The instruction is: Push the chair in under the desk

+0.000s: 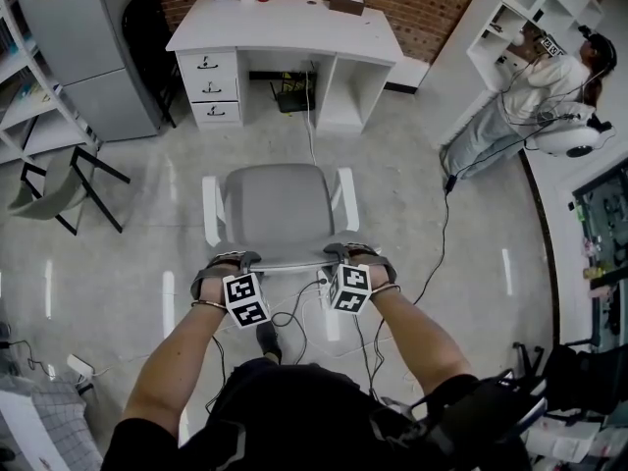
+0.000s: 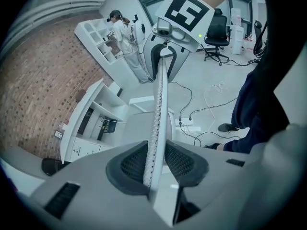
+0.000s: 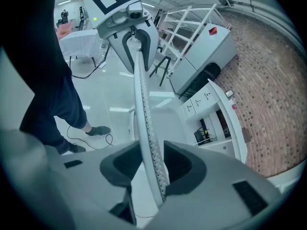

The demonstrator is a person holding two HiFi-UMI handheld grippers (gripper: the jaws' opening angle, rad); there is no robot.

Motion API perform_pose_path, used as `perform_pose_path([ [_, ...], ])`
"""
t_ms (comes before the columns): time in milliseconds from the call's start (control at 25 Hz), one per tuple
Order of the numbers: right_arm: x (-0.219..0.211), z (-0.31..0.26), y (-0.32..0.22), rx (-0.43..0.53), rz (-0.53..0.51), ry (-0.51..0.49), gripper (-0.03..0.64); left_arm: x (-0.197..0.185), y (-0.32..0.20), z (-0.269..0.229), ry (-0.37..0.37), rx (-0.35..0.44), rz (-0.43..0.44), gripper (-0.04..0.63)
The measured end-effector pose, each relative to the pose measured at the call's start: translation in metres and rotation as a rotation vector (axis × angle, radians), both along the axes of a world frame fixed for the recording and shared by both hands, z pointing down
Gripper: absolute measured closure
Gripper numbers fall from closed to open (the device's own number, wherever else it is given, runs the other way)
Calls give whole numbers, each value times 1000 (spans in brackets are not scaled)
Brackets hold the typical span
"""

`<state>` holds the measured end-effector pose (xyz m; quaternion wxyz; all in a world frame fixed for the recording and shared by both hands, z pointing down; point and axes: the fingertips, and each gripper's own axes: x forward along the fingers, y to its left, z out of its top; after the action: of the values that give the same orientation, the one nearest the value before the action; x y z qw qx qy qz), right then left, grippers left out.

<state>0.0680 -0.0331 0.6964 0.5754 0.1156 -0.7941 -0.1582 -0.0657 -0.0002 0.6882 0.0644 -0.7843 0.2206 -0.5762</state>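
Clamping both the left gripper (image 1: 235, 260) and right gripper (image 1: 348, 253) on the chair backrest (image 2: 158, 104), a person (image 1: 285, 410) risks ramming the desk drawers (image 1: 213, 88) if one side pushes harder.

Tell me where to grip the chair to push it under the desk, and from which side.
The backrest's thin top edge, from behind the chair, opposite the desk. That slim rim suits a pinch, and the chair faces the desk. The left tongs and right tongs clamp it near either end, likely keeping the push straight.
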Motion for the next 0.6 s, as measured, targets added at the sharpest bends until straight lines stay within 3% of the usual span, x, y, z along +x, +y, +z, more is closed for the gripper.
perform_pose_path([
  [600, -16, 3, -20, 1, 1, 30, 483, -17, -20, 1, 8, -43, 11, 482],
])
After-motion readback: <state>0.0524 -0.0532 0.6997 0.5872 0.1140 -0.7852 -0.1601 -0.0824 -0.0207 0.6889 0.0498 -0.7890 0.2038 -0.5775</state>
